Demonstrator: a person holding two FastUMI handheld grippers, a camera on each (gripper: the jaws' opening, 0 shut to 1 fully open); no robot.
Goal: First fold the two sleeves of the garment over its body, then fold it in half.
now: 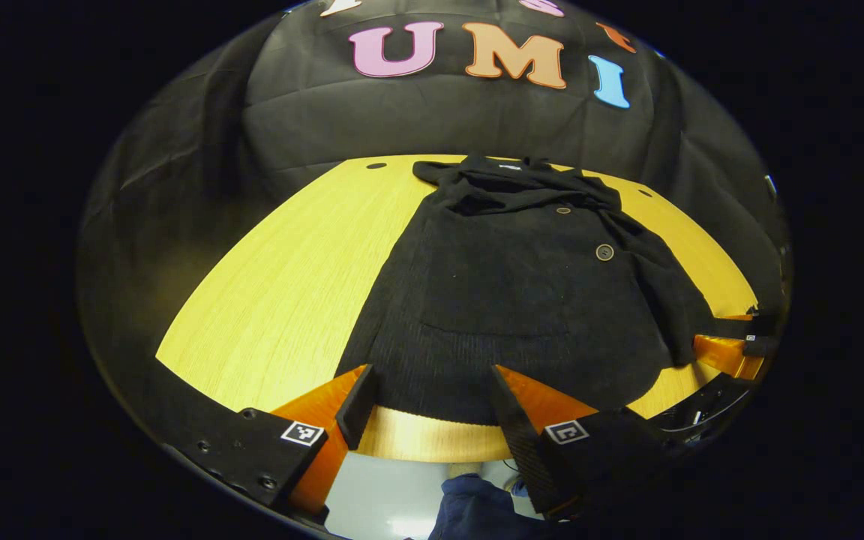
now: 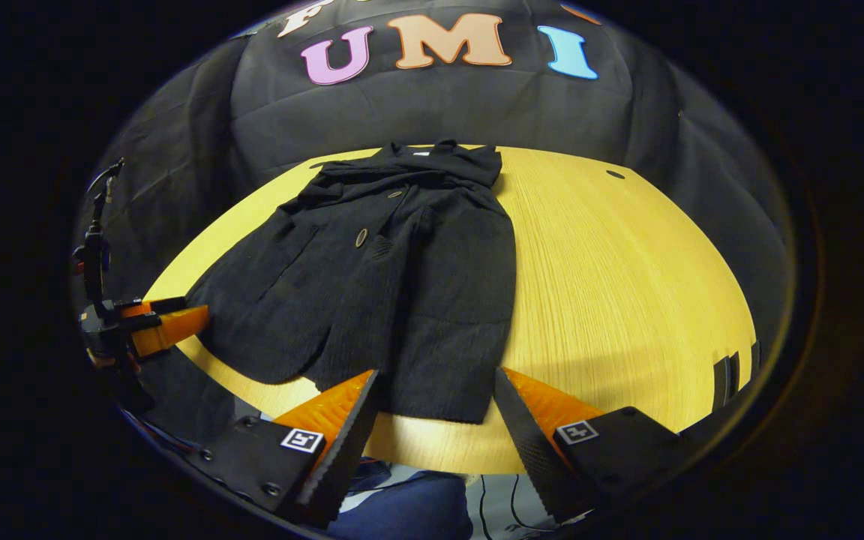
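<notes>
Garment (image 1: 522, 300) of dark ribbed cloth lies flat on the yellow wooden table (image 1: 289, 285), collar toward the booth wall and hem toward the near table edge. In the left gripper view the left gripper (image 1: 432, 412) stands open at the hem, its two fingers spread wide; the cloth lies between them, and neither finger clearly presses it. The right sleeve (image 1: 664, 292) lies along the garment's side, and its end meets the right gripper (image 1: 732, 349), which is cut off at the border of the view and hard to read there. In the right gripper view the right gripper (image 2: 432, 412) is also open at the hem, fingers apart with the cloth between them. Beside the garment's far side the left gripper (image 2: 154, 326) shows small. Two buttons (image 2: 361, 237) are on the front; whether the sleeves are folded over the body I cannot tell.
</notes>
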